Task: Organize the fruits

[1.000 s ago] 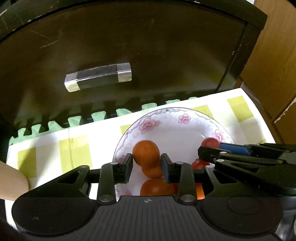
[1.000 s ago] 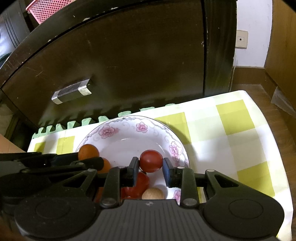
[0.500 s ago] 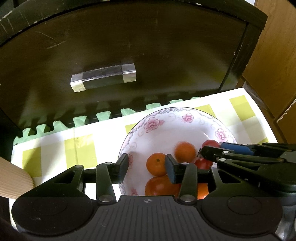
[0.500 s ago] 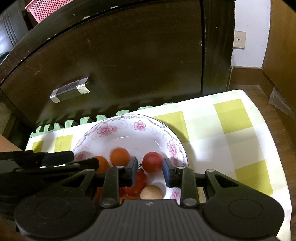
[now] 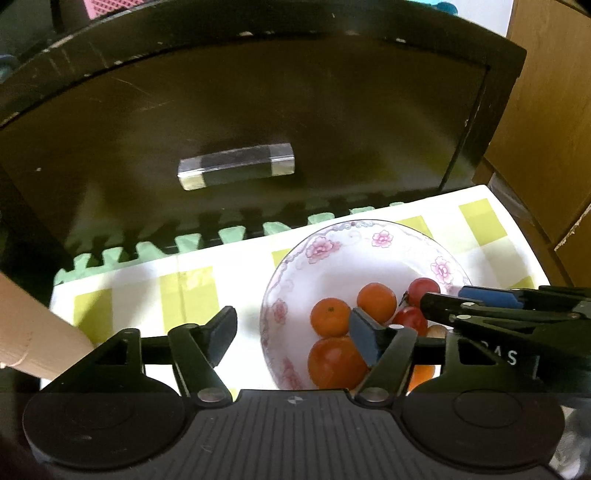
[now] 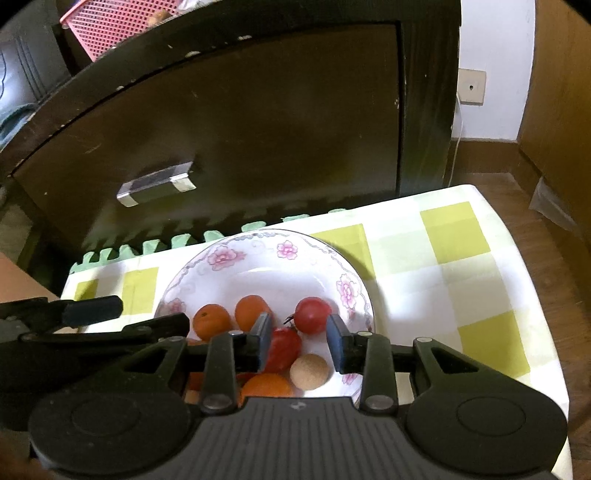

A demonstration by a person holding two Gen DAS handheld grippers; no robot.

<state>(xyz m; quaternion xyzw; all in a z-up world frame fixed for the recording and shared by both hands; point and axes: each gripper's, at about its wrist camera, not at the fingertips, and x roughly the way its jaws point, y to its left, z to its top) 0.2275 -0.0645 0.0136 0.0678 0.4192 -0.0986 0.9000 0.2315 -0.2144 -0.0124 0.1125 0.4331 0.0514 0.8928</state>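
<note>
A white plate with pink flowers [image 5: 369, 258] [image 6: 266, 280] sits on the yellow-checked cloth. On it lie two small oranges [image 5: 330, 317] [image 5: 376, 301], a larger orange [image 5: 336, 362], two red tomatoes [image 6: 313, 315] [image 6: 284, 349] and a beige round fruit [image 6: 309, 371]. My left gripper [image 5: 291, 334] is open wide over the plate's left rim and holds nothing. My right gripper [image 6: 299, 341] is open just above the tomatoes, with the upper tomato lying free beyond its fingertips. Each gripper shows in the other's view: the right gripper [image 5: 480, 306] and the left gripper [image 6: 92, 314].
A dark cabinet drawer with a metal handle [image 5: 236, 166] rises right behind the cloth. A green foam mat edge [image 5: 155, 251] peeks out there. Cardboard [image 5: 29, 332] stands at the left, wooden panels [image 5: 546, 110] at the right. A pink basket [image 6: 122, 22] sits on top of the cabinet.
The left gripper let go of a small orange, which rolled onto the plate, then opened wide. The right gripper opened and its tomato now lies on the plate. Both drew back slightly.
</note>
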